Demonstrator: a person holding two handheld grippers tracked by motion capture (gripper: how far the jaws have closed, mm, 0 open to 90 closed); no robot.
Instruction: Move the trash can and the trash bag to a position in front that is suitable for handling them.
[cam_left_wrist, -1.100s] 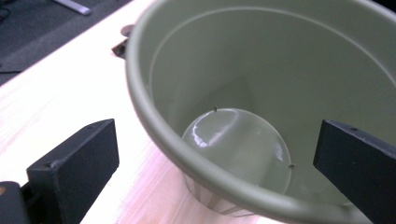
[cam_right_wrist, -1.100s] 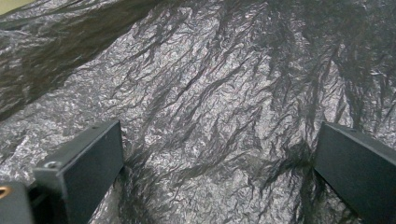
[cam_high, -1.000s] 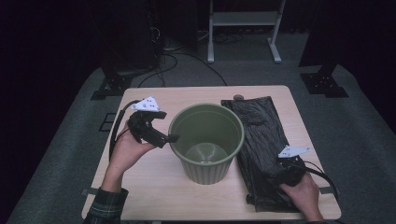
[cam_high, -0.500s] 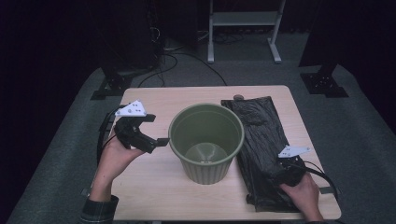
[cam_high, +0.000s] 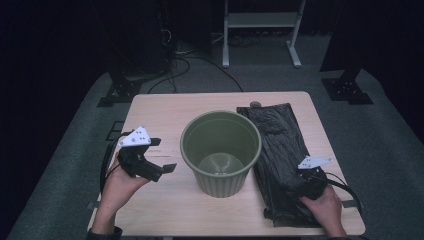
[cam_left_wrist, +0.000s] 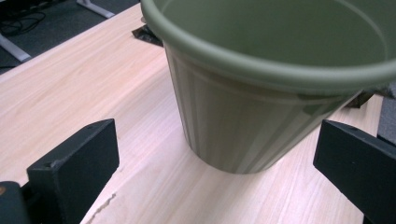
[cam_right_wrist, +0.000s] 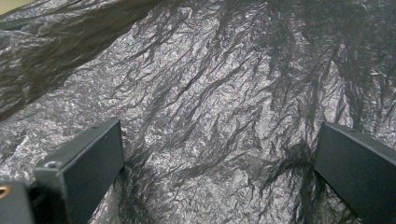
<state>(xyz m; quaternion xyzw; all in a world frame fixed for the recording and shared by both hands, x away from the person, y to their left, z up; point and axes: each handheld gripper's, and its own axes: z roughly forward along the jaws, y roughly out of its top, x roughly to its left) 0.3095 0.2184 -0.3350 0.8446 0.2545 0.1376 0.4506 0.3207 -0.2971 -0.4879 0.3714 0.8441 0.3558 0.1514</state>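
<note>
Lying flat: black bin bag (cam_high: 280, 160), straddled by spread right gripper (cam_right_wrist: 217, 172); multiple layers may be pinched; left gripper (cam_high: 167, 169) spread beside green bucket (cam_high: 220, 150).

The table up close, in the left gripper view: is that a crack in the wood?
Possibly. A thin, jagged dark line runs across the wooden table between the left gripper's fingers, short of the green bin. Whether it is a crack or a scratch, I cannot tell.
</note>
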